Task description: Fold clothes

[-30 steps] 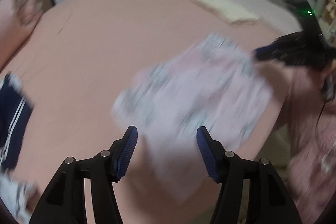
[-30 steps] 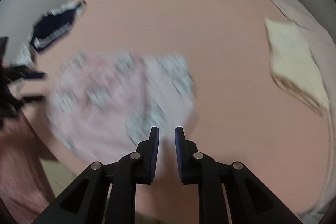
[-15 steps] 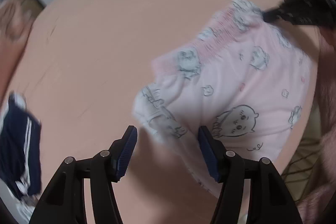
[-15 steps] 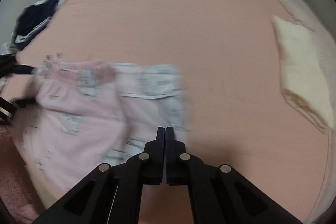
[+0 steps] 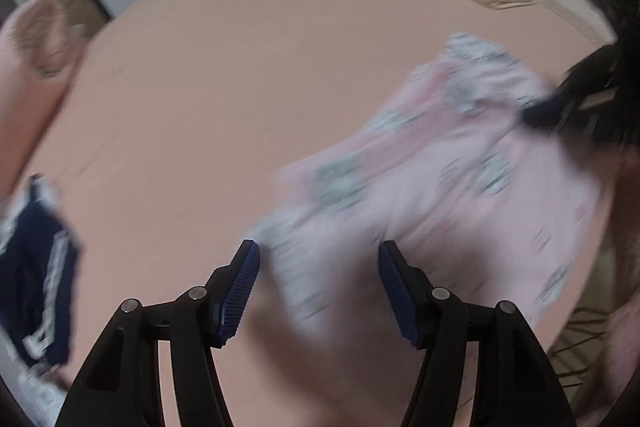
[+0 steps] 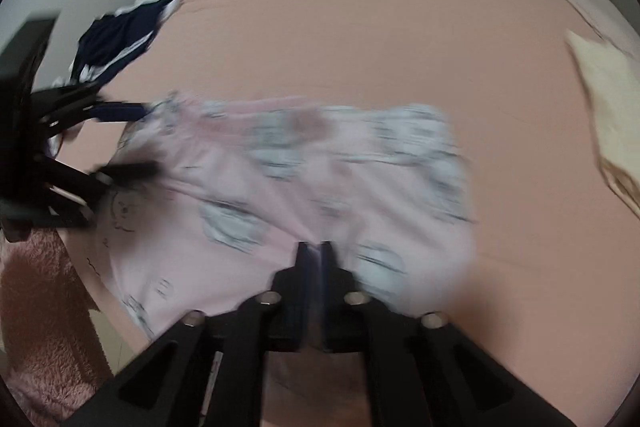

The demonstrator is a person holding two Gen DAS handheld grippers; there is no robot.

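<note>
Overhead, left tool (image 5: pixel 318 291) spread; right tool (image 6: pixel 315 259) pinching pink shorts (image 6: pixel 280 195) (print blurred, unreadable)

Your left gripper (image 5: pixel 318 291) is matte black, built of angular struts with triangular cut-outs. Three round silver screw heads sit along each finger, and each tip carries a dark blue ribbed pad (image 5: pixel 240 291) on its inner face. Your right gripper (image 6: pixel 314 259) has the same black frame, silver screws behind the tips and blue pad faces, blurred here. To the left of the right gripper's fingers, your fuzzy pink garment (image 6: pixel 44 311) shows a thick, fleecy pile.
</note>
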